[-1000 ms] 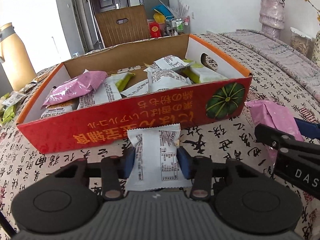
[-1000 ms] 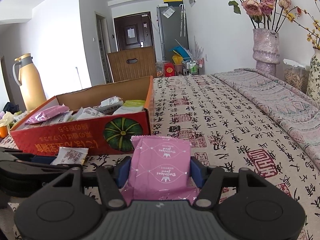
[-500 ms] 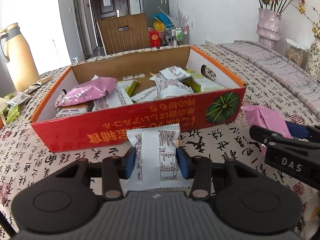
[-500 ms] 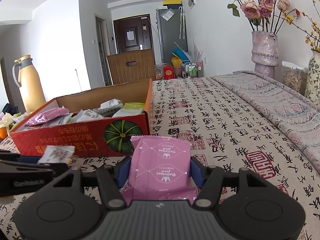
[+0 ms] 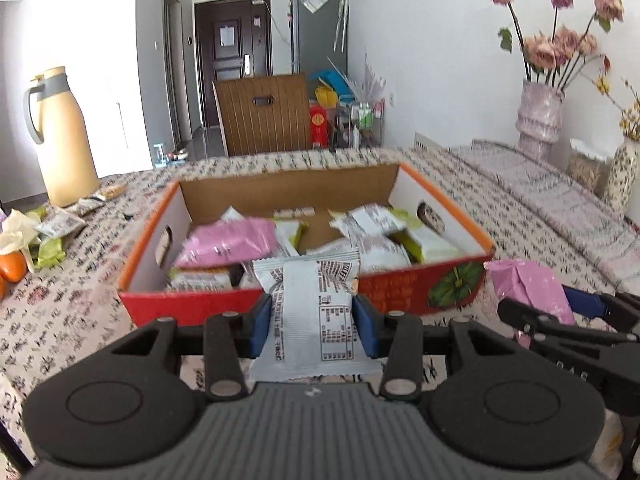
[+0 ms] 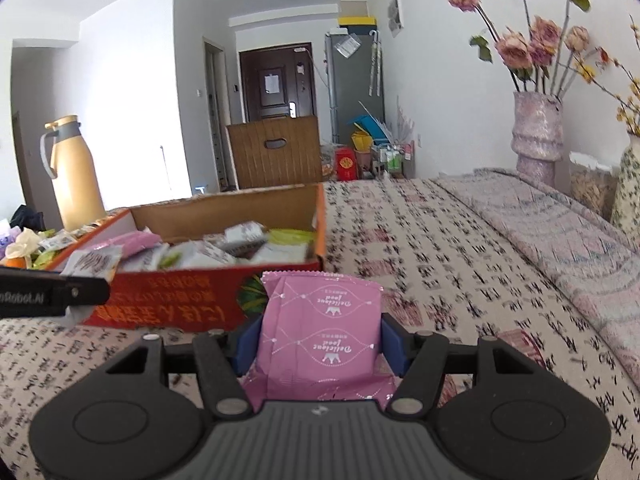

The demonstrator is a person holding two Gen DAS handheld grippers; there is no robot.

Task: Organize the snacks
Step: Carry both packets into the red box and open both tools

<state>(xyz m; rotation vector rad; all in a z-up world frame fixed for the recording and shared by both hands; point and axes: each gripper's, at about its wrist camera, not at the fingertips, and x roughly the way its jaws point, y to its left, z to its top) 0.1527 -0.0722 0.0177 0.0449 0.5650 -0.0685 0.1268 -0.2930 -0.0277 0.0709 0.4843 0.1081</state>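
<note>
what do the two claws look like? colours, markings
Both alike: a ribbed dark-grey body in front of the camera, flanked by two round black housings with embossed circles, black linkage arms with silver pivot pins, and blue pads. Left claw, right claw. From the side the left one shows white lettering ending "Robot.AI". No cables or sleeves are visible.
</note>
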